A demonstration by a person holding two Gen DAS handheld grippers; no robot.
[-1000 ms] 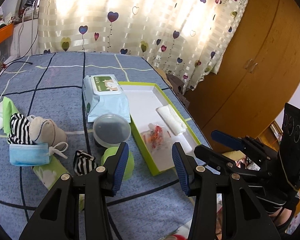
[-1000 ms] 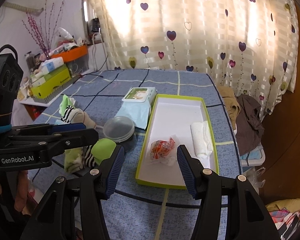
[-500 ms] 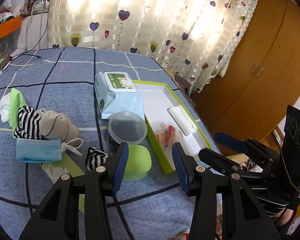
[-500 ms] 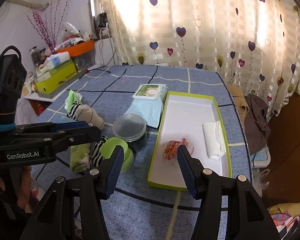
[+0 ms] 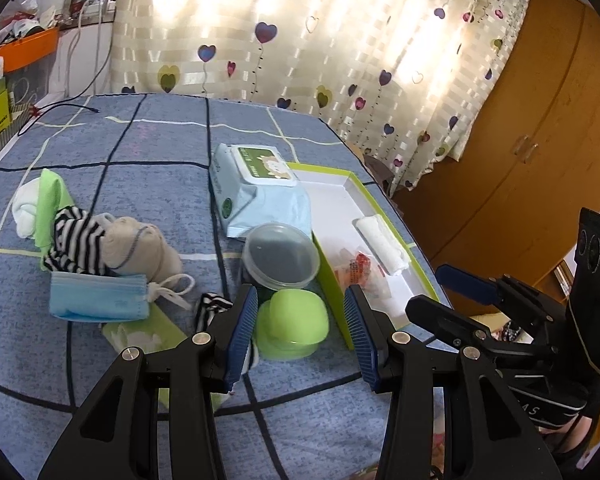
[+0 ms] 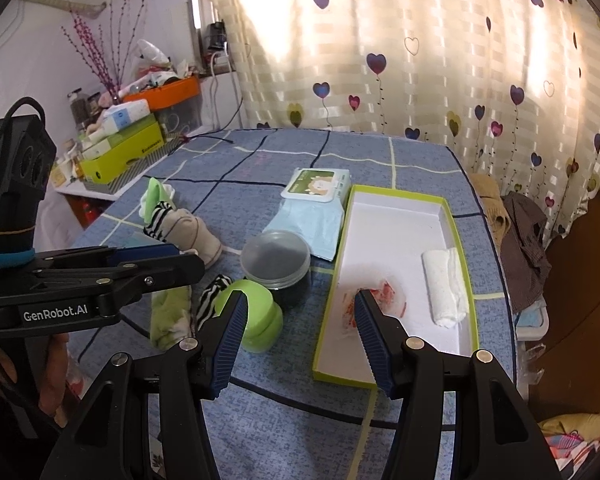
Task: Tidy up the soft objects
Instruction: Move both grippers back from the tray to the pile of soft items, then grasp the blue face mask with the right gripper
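Left gripper (image 5: 301,312) above blue checked bedspread (image 5: 160,168), jaws wide, nothing between; lime-green round squishy pad (image 5: 294,322) lying just beyond. Right gripper (image 6: 300,314) likewise spread wide, empty. Rolled white towel (image 6: 446,288) and clear red-printed packet (image 6: 380,300) inside shallow green-rimmed white tray (image 6: 396,208).

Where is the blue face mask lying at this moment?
In the left wrist view, the blue face mask lies on the bed's left side, just in front of the beige sock and the striped sock.
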